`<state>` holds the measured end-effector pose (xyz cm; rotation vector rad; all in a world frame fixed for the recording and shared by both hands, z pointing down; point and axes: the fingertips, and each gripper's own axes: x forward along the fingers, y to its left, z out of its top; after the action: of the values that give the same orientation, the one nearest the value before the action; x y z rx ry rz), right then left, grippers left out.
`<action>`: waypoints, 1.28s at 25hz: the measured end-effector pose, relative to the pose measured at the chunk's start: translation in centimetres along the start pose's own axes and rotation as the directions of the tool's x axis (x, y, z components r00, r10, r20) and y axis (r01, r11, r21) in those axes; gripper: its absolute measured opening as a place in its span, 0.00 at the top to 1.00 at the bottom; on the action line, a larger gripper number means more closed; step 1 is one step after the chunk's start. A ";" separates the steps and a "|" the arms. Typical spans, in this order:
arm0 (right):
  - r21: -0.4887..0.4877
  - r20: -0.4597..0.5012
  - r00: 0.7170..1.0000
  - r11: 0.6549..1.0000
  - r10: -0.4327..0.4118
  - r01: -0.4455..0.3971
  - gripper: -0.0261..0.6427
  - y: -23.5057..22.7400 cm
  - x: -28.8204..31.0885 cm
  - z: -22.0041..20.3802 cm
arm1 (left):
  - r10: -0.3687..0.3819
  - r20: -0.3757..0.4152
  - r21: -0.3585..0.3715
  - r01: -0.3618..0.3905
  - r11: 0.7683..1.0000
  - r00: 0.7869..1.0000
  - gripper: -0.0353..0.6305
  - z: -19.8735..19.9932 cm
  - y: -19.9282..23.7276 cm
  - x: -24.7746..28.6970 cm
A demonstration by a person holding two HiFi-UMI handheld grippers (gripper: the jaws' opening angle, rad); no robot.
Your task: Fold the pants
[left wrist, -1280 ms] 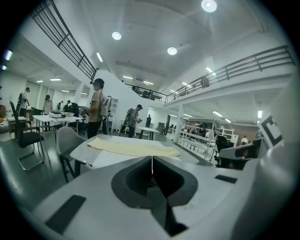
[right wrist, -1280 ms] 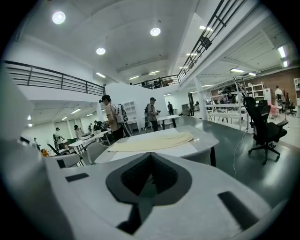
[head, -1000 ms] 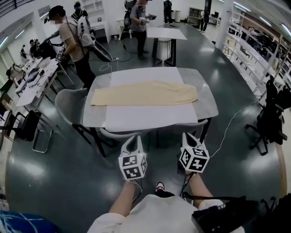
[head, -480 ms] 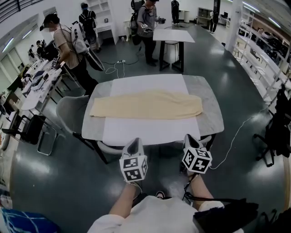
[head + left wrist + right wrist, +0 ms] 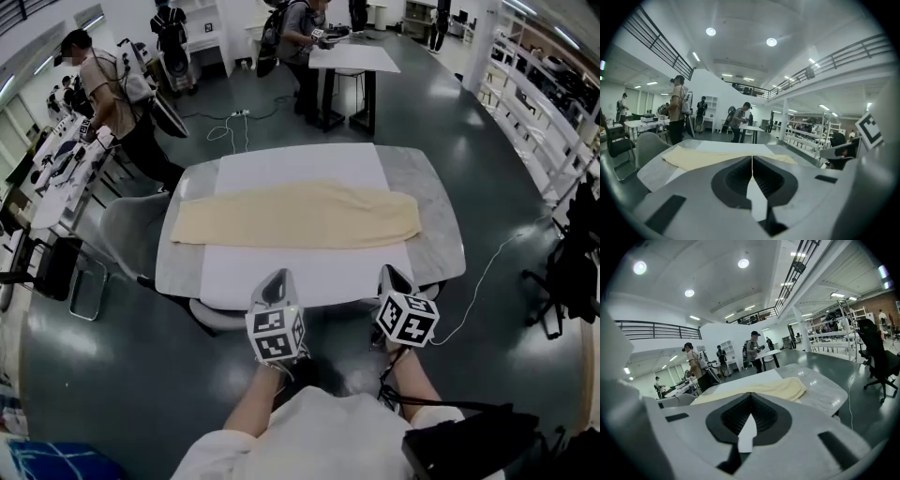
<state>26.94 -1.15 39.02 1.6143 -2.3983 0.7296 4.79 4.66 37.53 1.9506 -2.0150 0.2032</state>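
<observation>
Cream pants (image 5: 300, 214) lie flat and stretched left to right across a white sheet (image 5: 300, 164) on the grey table (image 5: 436, 234). My left gripper (image 5: 275, 277) and right gripper (image 5: 389, 272) hover side by side at the table's near edge, short of the pants. Both are shut with nothing between the jaws. In the left gripper view the pants (image 5: 703, 157) lie beyond the shut left gripper (image 5: 752, 161). In the right gripper view the pants (image 5: 773, 389) show past the shut right gripper (image 5: 751, 401).
A grey chair (image 5: 127, 234) stands at the table's left end, and another chair (image 5: 220, 314) is tucked under the near edge. A person (image 5: 103, 94) stands far left and another (image 5: 300, 37) by a far table (image 5: 352, 58). A black office chair (image 5: 572, 253) and floor cable (image 5: 487, 272) are to the right.
Both grippers have moved forward together toward the table's near edge, and the table with the pants now sits closer in view. The jaws stayed shut.
</observation>
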 end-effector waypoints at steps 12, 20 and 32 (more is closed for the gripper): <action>-0.012 -0.022 0.997 0.997 -0.075 0.074 0.97 1.0 14.6 5.8 | -0.032 -0.024 -0.020 0.032 0.999 0.999 0.93 4.8 7.4 14.9; -0.035 -0.066 0.991 0.993 -0.115 0.112 0.97 -0.7 21.3 6.7 | -0.073 -0.078 -0.048 0.069 0.996 0.994 0.93 4.7 8.4 23.8; 0.015 -0.126 0.983 0.990 -0.136 0.139 0.97 -9.0 24.0 7.0 | -0.103 -0.116 -0.025 0.101 0.995 0.988 0.93 3.8 1.2 29.5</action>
<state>26.31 -27.02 45.13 1.6716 -2.1758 0.8104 2.85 -24.32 43.86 1.9752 -1.8319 0.2665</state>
